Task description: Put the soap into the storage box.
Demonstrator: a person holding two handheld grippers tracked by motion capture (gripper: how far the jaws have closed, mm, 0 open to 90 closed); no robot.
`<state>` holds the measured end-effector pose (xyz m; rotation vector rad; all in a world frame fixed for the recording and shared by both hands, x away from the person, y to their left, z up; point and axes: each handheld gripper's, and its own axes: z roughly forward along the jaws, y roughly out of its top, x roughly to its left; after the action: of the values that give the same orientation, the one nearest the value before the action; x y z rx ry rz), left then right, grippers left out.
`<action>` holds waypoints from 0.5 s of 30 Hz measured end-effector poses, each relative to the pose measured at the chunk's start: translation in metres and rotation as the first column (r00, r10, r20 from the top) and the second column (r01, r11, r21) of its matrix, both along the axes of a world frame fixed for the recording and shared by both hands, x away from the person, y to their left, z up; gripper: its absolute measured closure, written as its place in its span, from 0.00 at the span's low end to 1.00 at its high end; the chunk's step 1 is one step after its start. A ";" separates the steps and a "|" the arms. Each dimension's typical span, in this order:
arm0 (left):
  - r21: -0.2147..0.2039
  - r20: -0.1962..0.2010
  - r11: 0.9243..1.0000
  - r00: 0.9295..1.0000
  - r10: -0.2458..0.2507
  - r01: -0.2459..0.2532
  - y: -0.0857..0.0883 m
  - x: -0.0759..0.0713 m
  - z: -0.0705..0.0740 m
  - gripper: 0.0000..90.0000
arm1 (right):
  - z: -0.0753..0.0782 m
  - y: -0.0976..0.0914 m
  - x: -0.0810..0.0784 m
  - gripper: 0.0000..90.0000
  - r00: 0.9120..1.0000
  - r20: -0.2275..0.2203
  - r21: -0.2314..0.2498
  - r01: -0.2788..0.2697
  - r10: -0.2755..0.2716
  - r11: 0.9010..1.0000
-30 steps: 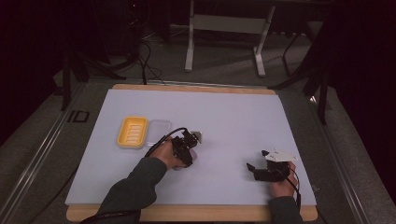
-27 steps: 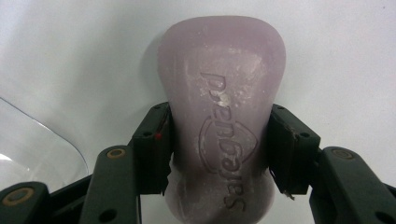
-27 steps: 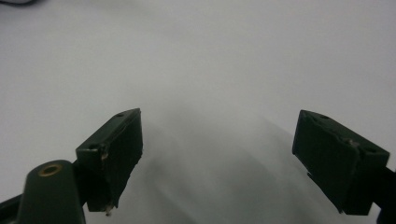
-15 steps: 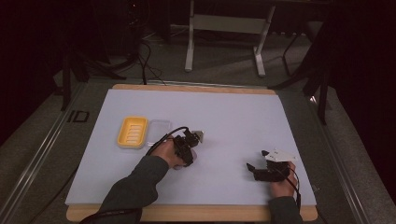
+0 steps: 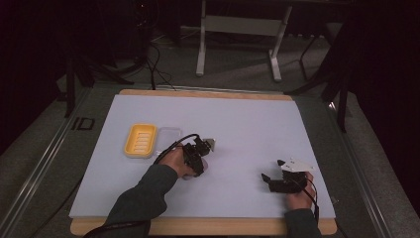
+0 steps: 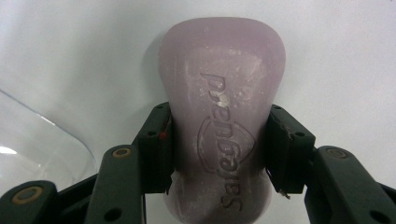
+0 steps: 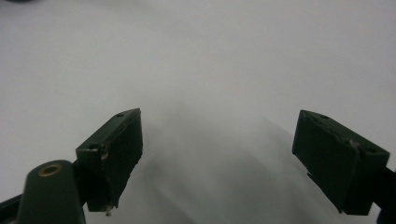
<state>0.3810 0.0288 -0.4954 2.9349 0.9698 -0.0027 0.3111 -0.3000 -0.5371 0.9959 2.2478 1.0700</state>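
Your left tongs [image 6: 219, 154] have just been closing, and their two black jaws now press on the narrow waist of a pale lilac soap bar [image 6: 222, 102], one pad against each long side. The bar lies flat on the white worktop [image 6: 70, 51], its wider rounded end pointing away from you toward the far side. Raised lettering and an oval emblem are stamped into its top face, and the surface looks scuffed with whitish marks. At the near left, the rounded corner of a clear plastic lid [image 6: 51, 144] rests on the worktop, just beside your left jaw and apart from the soap.
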 end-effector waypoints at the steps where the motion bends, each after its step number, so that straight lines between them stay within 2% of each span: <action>1: -0.007 0.003 1.000 1.000 0.004 -0.004 0.001 0.000 0.000 0.55 | 0.000 0.000 0.000 0.18 1.000 0.000 0.000 0.000 0.000 1.000; 15: -0.024 0.010 1.000 1.000 0.016 -0.016 0.006 0.000 0.007 0.55 | 0.000 0.000 0.000 0.18 1.000 0.002 0.001 0.000 0.000 1.000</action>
<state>0.3814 0.0345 -0.4888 2.9028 0.9853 0.0016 0.3111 -0.3002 -0.5371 0.9948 2.2461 1.0723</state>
